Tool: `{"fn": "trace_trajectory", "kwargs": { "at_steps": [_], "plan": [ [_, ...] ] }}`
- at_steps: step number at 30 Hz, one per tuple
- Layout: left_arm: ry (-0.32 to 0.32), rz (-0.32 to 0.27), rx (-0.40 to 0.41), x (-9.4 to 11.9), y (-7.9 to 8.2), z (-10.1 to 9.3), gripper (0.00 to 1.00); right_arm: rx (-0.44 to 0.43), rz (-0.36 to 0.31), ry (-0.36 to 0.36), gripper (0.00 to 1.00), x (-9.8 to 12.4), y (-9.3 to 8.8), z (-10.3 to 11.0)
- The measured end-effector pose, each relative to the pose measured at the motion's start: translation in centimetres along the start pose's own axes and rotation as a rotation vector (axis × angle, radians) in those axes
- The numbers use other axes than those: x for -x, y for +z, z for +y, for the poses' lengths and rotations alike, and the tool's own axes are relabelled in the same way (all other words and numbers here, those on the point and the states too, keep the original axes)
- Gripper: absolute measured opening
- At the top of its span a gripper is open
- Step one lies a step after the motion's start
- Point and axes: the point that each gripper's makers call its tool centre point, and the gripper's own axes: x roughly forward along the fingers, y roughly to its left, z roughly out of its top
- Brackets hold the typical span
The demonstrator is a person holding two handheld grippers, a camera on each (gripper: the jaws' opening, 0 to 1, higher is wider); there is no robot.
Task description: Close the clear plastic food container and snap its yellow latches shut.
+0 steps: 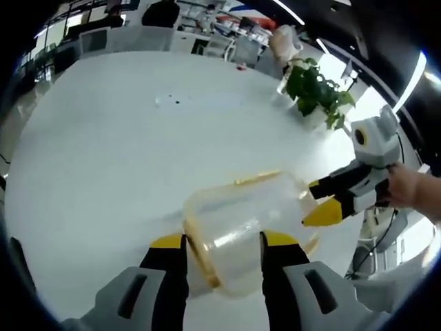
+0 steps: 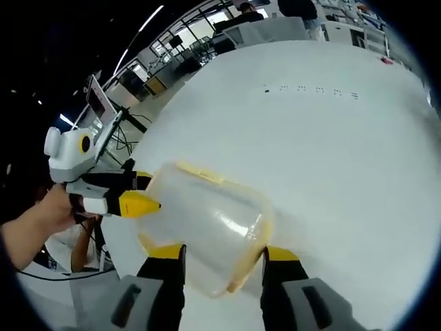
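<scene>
A clear plastic food container (image 1: 241,221) with a yellow seal rim (image 1: 200,255) and a yellow latch (image 1: 258,178) hangs tilted over the white table (image 1: 103,152). My left gripper (image 1: 224,241) is shut on one end of it, a yellow-tipped jaw on each side. In the left gripper view my right gripper (image 1: 318,201) comes in from the right and is shut on the opposite end. In the right gripper view the container (image 2: 207,221) sits between my right gripper's (image 2: 224,253) jaws, and my left gripper (image 2: 141,193) pinches its far-left edge.
A potted green plant (image 1: 313,86) stands at the table's far right edge. Small dark specks (image 2: 310,89) lie on the table top. Chairs and desks (image 1: 138,34) stand beyond the table. A hand (image 1: 413,189) holds the right gripper; a screen (image 2: 100,103) stands past the table edge.
</scene>
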Motion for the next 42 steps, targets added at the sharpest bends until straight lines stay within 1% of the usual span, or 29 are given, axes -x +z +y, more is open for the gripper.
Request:
{"fn": "trace_trajectory", "kwargs": {
  "at_steps": [1,2,3,4,5,6,8,10,12,14,15,16,17,18,19,20,24,27,30,32,35,38,40,42],
  "plan": [
    [-0.005,0.008,0.003,0.0,0.0,-0.1,0.40,0.004,0.002,-0.001,0.43,0.0,0.0,0.0],
    [-0.004,0.010,0.000,-0.1,0.0,0.0,0.40,0.085,-0.010,-0.037,0.45,0.2,0.4,-0.6],
    [-0.007,0.014,-0.005,-0.1,0.1,-0.1,0.40,0.104,0.004,-0.050,0.43,0.4,0.3,-0.5],
    [-0.007,0.022,-0.016,-0.1,0.0,-0.1,0.41,0.084,0.019,-0.027,0.42,0.4,0.3,0.1],
    [-0.016,0.029,-0.033,-0.2,-0.1,-0.3,0.43,0.093,0.040,-0.028,0.41,0.5,0.0,0.0],
    [-0.030,0.046,-0.060,-0.2,-0.3,-0.4,0.45,0.098,0.035,-0.034,0.40,0.7,0.2,-0.2],
    [-0.026,0.060,-0.063,-0.2,-0.3,-0.3,0.47,0.119,0.037,-0.041,0.40,0.8,0.3,-0.3],
    [-0.028,0.078,-0.079,0.1,-0.2,-0.4,0.46,0.135,0.042,-0.057,0.41,1.0,0.3,-0.5],
    [-0.034,0.078,-0.112,0.4,0.0,-0.3,0.45,0.182,0.063,-0.062,0.42,1.0,0.1,-0.5],
    [-0.031,0.088,-0.135,0.6,0.0,-0.1,0.44,0.218,0.060,-0.070,0.43,1.1,0.2,-0.6],
    [-0.027,0.092,-0.145,0.7,0.0,0.0,0.43,0.235,0.044,-0.081,0.42,1.2,0.5,-0.8],
    [-0.021,0.096,-0.150,0.8,0.1,0.2,0.42,0.227,0.036,-0.073,0.42,1.4,0.5,-0.7],
    [-0.025,0.098,-0.159,0.9,0.1,0.2,0.42,0.210,0.039,-0.064,0.43,1.5,0.5,-0.6],
    [-0.029,0.099,-0.167,1.1,0.2,0.2,0.43,0.211,0.042,-0.064,0.44,1.5,0.5,-0.5],
    [-0.034,0.094,-0.179,1.3,0.3,0.2,0.44,0.240,0.047,-0.073,0.45,1.6,0.5,-0.7],
    [-0.038,0.095,-0.188,1.5,0.4,0.2,0.44,0.288,0.058,-0.083,0.44,1.8,0.5,-0.9],
    [-0.052,0.111,-0.261,1.7,0.4,0.2,0.42,0.304,0.081,-0.062,0.44,1.7,0.2,-0.5],
    [-0.061,0.117,-0.302,1.8,0.5,-0.1,0.43,0.357,0.106,-0.079,0.43,1.9,0.1,-0.7],
    [-0.065,0.127,-0.379,1.8,0.7,-0.3,0.42,0.407,0.123,-0.088,0.43,2.0,0.2,-0.6],
    [-0.065,0.131,-0.402,1.8,0.8,-0.5,0.42,0.431,0.131,-0.086,0.43,2.0,0.4,-0.5],
    [-0.081,0.148,-0.455,1.7,0.9,-0.9,0.41,0.500,0.155,-0.079,0.41,2.0,0.4,-0.3],
    [-0.080,0.151,-0.484,1.7,1.3,-1.1,0.40,0.569,0.180,-0.086,0.42,2.0,0.3,-0.2],
    [-0.085,0.152,-0.494,1.7,1.4,-1.2,0.41,0.592,0.190,-0.090,0.42,1.9,0.3,-0.1],
    [-0.085,0.161,-0.516,1.7,1.4,-1.2,0.41,0.624,0.216,-0.090,0.41,1.9,0.1,-0.2]
  ]
}}
